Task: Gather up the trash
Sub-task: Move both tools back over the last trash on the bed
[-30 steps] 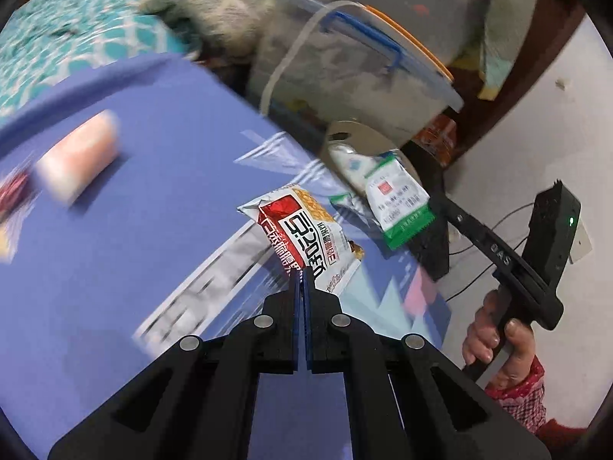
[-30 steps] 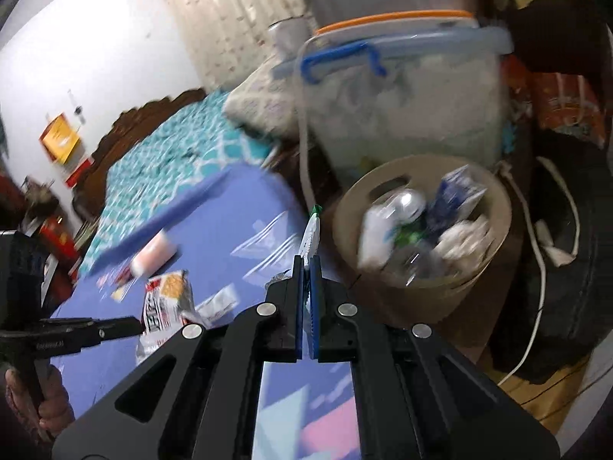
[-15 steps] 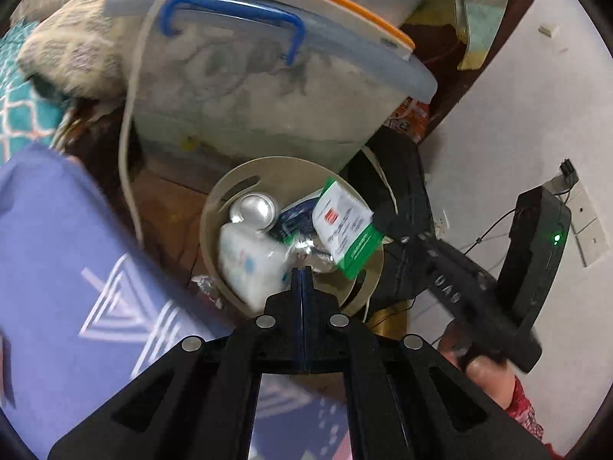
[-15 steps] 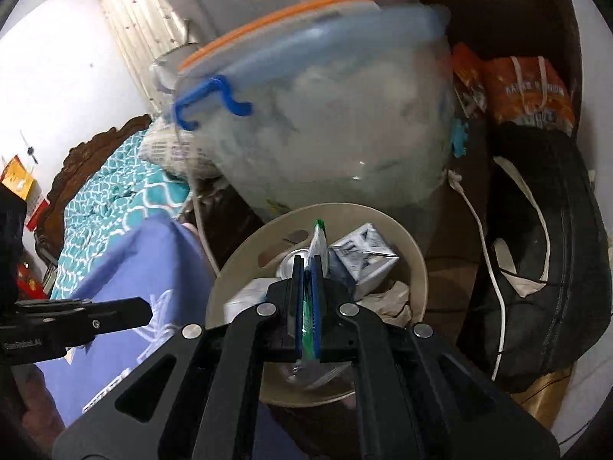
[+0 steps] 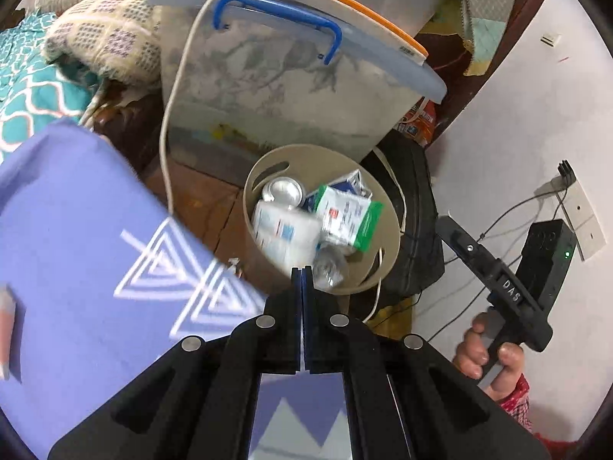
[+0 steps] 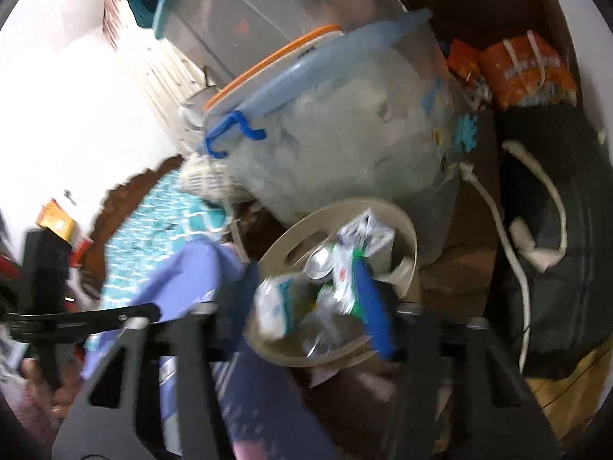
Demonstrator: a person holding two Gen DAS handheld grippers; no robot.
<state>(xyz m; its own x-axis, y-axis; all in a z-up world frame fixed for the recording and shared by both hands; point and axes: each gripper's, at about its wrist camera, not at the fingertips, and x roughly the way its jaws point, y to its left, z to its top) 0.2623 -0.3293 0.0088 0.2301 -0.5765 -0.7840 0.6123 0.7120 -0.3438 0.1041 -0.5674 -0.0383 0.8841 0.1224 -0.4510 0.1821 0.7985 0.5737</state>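
The left gripper [image 5: 301, 270] has its jaws pressed together with nothing between them, the tips pointing at the near rim of a beige trash bin [image 5: 389, 207] that stands on the floor at about 1 o'clock from them. Inside the bin lies a white packet with a green edge [image 5: 346, 219], resting on top of a white bottle [image 5: 281, 232], a silver can [image 5: 285, 189] and a crumpled clear wrapper [image 5: 327, 268]. A purple cloth with white triangles [image 5: 76, 230] covers the tabletop at 9 o'clock of the bin. Behind the bin, at 12 o'clock, stands a clear storage box with a blue handle [image 5: 291, 88]. In the left wrist view the right gripper's body appears at 3 o'clock, held by the right hand [image 5: 490, 360]. In the right wrist view, which is blurred, the right gripper [image 6: 310, 306] has its jaws spread wide, one blue pad [image 6: 373, 314] showing over the bin [image 6: 408, 230], and the green-edged packet [image 6: 345, 280] lies in the bin between the fingers, apart from them.
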